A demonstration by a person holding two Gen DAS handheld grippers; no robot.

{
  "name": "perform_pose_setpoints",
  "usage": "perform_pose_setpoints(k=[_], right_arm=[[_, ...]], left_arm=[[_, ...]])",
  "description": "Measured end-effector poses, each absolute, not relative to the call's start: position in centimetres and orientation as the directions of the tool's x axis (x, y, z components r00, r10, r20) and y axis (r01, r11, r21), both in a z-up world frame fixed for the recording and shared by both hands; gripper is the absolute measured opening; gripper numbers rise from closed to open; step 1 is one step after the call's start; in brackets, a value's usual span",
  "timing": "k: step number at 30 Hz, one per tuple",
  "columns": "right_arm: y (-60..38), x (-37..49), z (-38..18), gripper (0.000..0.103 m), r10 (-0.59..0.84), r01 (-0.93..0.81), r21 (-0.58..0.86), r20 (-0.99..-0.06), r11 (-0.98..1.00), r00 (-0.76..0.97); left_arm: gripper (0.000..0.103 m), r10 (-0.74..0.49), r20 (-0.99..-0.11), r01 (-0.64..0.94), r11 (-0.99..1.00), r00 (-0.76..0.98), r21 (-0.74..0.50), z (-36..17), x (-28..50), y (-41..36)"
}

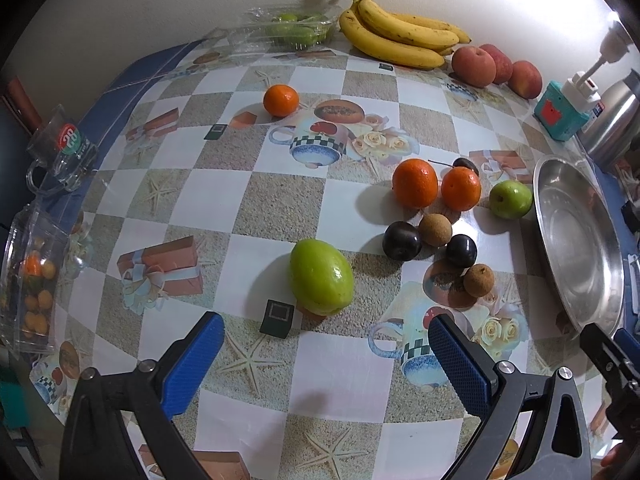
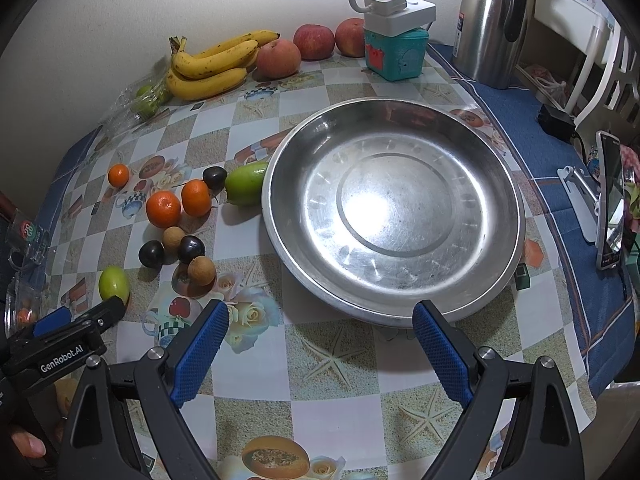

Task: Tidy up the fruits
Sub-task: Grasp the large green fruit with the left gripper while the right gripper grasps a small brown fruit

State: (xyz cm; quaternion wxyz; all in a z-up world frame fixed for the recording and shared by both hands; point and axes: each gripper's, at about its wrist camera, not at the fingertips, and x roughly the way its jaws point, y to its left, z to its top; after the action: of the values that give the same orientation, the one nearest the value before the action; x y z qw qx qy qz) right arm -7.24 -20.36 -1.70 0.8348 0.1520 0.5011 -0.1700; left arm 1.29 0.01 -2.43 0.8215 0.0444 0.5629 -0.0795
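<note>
Fruit lies all over my checkered tablecloth [image 1: 208,208], so I count it. Three oranges: one small orange [image 1: 281,100] alone far back, and two bigger ones, the left orange [image 1: 415,183] and the right orange [image 1: 460,189], side by side and touching. Two green fruits: a big green one [image 1: 322,277] just in front of my left claw [image 1: 326,354], and a small green one [image 1: 511,199] right beside the steel pan [image 2: 394,208]. Three dark plums: a first plum [image 1: 401,240], a second plum [image 1: 461,251], and a third plum [image 1: 466,164] behind the oranges. Two brown round fruits: a first brown ball [image 1: 435,230] between the two front plums and a second brown ball [image 1: 478,280] nearer me. One bunch of bananas [image 1: 396,36] and three red apples [image 1: 496,66] sit by the wall. A clear box [image 1: 288,30] back there holds more green fruit, but it is too blurry to count.

The oranges are shiny and bumpy. The plums are almost black.

My left claw is spread wide with nothing in it. My right claw [image 2: 320,350] is spread wide too, bare, hanging over the near rim of the pan. The pan has no fruit in it.
</note>
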Motion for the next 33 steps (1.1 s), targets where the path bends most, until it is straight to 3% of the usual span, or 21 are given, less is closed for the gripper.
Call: perform_pose_setpoints(k=[9,17,25,33], right_arm=[[-19.3,-4.9,-1.2,0.093,-0.014,0.363,0.196,-0.865,0.911,0.502],[-15.8,-1.4,-2.3,0.091,0.056,0.261,0.207,-0.87,0.943,0.489],[-14.9,1.3,-5.1,0.059,0.041,0.253,0.157,-0.912,0.955,0.409],[-14.5,2.4,-6.6,0.051,0.037,0.235,0.129,-0.932,0.963,0.361]], left_arm=[[0.103,-0.071,-0.924,0.099,0.994,0.376,-0.036,-2.7,2.5,2.4],[0.103,-0.073,-0.931,0.152,0.988,0.357,-0.019,-3.8,3.1,1.7],[0.09,-0.057,-0.935,0.175,0.984,0.349,0.006,-4.8,3.9,1.3],[0.07,-0.088,-0.943,0.189,0.982,0.32,-0.027,-5.7,4.5,1.4]])
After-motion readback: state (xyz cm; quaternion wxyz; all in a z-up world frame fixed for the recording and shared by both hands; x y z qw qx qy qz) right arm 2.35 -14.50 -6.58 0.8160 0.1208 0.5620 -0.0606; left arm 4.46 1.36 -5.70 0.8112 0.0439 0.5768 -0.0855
